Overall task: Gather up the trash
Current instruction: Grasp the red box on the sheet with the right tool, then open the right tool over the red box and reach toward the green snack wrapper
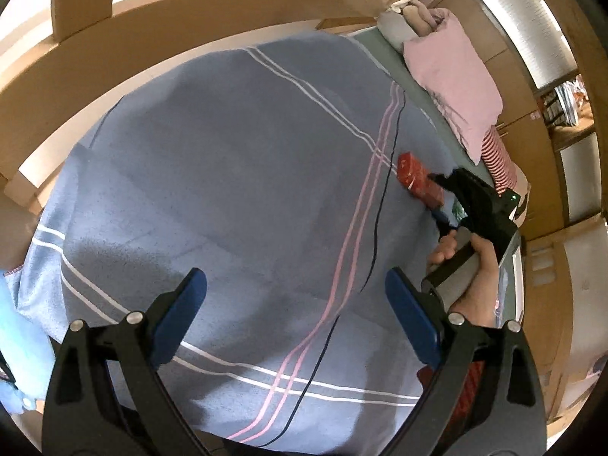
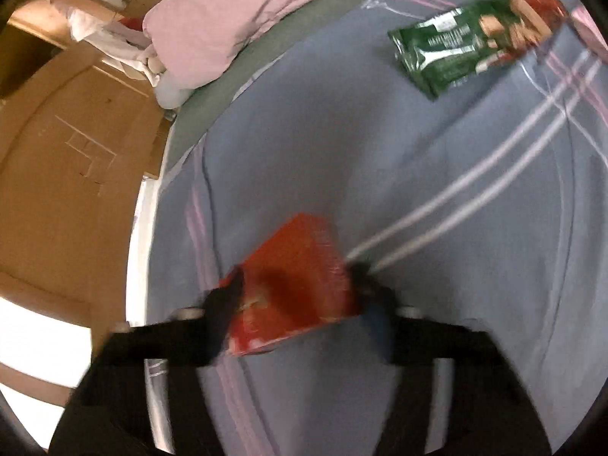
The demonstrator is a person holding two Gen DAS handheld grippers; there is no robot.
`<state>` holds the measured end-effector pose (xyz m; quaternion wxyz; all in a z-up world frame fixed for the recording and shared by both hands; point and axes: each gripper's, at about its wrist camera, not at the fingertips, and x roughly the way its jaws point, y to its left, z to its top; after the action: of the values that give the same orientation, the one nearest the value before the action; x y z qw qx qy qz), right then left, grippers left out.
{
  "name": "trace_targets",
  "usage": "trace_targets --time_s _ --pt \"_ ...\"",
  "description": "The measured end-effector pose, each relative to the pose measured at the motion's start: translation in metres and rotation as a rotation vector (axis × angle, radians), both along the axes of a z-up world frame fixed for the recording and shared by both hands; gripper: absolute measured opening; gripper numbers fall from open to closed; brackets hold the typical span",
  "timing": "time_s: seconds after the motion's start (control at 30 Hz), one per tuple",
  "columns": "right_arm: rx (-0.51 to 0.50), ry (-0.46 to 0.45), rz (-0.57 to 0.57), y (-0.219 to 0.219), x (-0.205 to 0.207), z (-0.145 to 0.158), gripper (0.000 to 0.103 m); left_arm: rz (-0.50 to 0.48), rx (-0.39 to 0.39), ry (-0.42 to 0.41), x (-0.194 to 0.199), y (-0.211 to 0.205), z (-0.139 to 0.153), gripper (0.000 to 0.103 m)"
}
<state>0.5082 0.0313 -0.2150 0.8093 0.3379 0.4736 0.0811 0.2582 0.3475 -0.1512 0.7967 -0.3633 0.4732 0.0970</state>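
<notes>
Your right tool [image 2: 292, 288] is clenched on the red packet [image 2: 292, 285], one finger pressed to each side of it, low over the blue striped blanket [image 2: 418, 190] on the bed. In the left wrist view the same red packet [image 1: 418, 180] sits at the tip of the right tool [image 1: 437, 193], near the blanket's far edge, with your right hand [image 1: 475, 266] wrapped around the handle. Your left tool [image 1: 296, 319] is released, its blue pads [image 1: 182, 319] wide apart with nothing between them, hanging over a broad bare stretch of blanket that leaves plenty of room to move. A green wrapper [image 2: 467, 41] with pictured wafers lies flat on the blanket, well apart from the red packet; its white lettering is too blurred to read, and the print on the red packet cannot be made out either. A pink pillow [image 2: 235, 11] lies past the blanket's edge on a green sheet [image 2: 228, 79], and a wooden bed frame [image 1: 152, 38] curves around the bed's rim.
</notes>
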Motion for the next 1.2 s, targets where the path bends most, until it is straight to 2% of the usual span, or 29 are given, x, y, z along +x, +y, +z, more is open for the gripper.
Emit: trace_targets --time_s 0.1,0.2,0.23,0.33,0.37,0.43,0.47,0.53,0.57,0.67,0.73,0.8,0.87,0.9,0.93,1.0,1.1,1.2 --pt "0.053 -0.061 0.04 -0.012 -0.003 0.008 0.032 0.02 -0.001 0.005 0.001 0.004 -0.002 0.095" --pt "0.114 -0.099 0.102 -0.027 -0.018 0.026 0.03 0.024 0.003 0.004 0.004 0.004 -0.003 0.095" --pt "0.13 -0.103 0.135 -0.033 -0.022 0.033 0.03 0.02 0.004 0.001 0.004 0.002 -0.002 0.095" --pt "0.142 -0.066 0.33 -0.036 -0.049 0.047 0.03 0.015 0.01 -0.001 0.005 0.0 -0.001 0.095" --pt "0.124 -0.014 0.479 -0.032 -0.068 0.047 0.03 0.014 0.01 -0.003 0.005 -0.001 -0.001 0.095" --pt "0.064 0.046 0.631 -0.025 -0.092 0.04 0.03 0.001 0.015 -0.008 0.0 -0.005 0.0 0.095" --pt "0.009 0.092 0.736 -0.024 -0.116 0.032 0.03 -0.019 0.023 -0.007 0.001 -0.01 0.001 0.095" --pt "-0.046 0.128 0.799 -0.026 -0.135 0.025 0.031 -0.077 0.039 0.005 0.006 -0.023 -0.001 0.095" --pt "-0.081 0.139 0.814 -0.03 -0.141 0.023 0.035 -0.098 0.04 0.009 0.008 -0.029 -0.002 0.095" --pt "-0.171 0.068 0.746 -0.058 -0.14 0.036 0.062 -0.203 0.029 0.027 0.015 -0.053 -0.008 0.095" --pt "-0.264 -0.045 0.593 -0.084 -0.122 0.055 0.067 -0.288 0.035 0.034 0.02 -0.072 -0.012 0.095" --pt "-0.44 -0.169 0.431 -0.1 -0.094 0.076 0.073 -0.365 0.04 0.036 0.023 -0.091 -0.016 0.095" --pt "-0.543 -0.218 0.364 -0.102 -0.075 0.083 0.074 -0.428 0.049 0.036 0.026 -0.11 -0.019 0.095" --pt "-0.633 -0.237 0.33 -0.102 -0.057 0.085 0.076 -0.453 0.054 0.034 0.027 -0.117 -0.02 0.095" --pt "-0.732 -0.239 0.328 -0.097 -0.039 0.082 0.078 -0.48 0.061 0.032 0.028 -0.125 -0.021 0.095" --pt "-0.883 -0.161 0.371 -0.085 0.002 0.064 0.084 -0.522 0.072 0.033 0.031 -0.137 -0.024 0.095" --pt "-0.942 -0.097 0.377 -0.09 0.048 0.049 0.084 -0.569 0.077 0.043 0.033 -0.151 -0.028 0.095" --pt "-0.991 -0.063 0.402 -0.09 0.069 0.034 0.084 -0.603 0.082 0.045 0.034 -0.159 -0.029 0.096"
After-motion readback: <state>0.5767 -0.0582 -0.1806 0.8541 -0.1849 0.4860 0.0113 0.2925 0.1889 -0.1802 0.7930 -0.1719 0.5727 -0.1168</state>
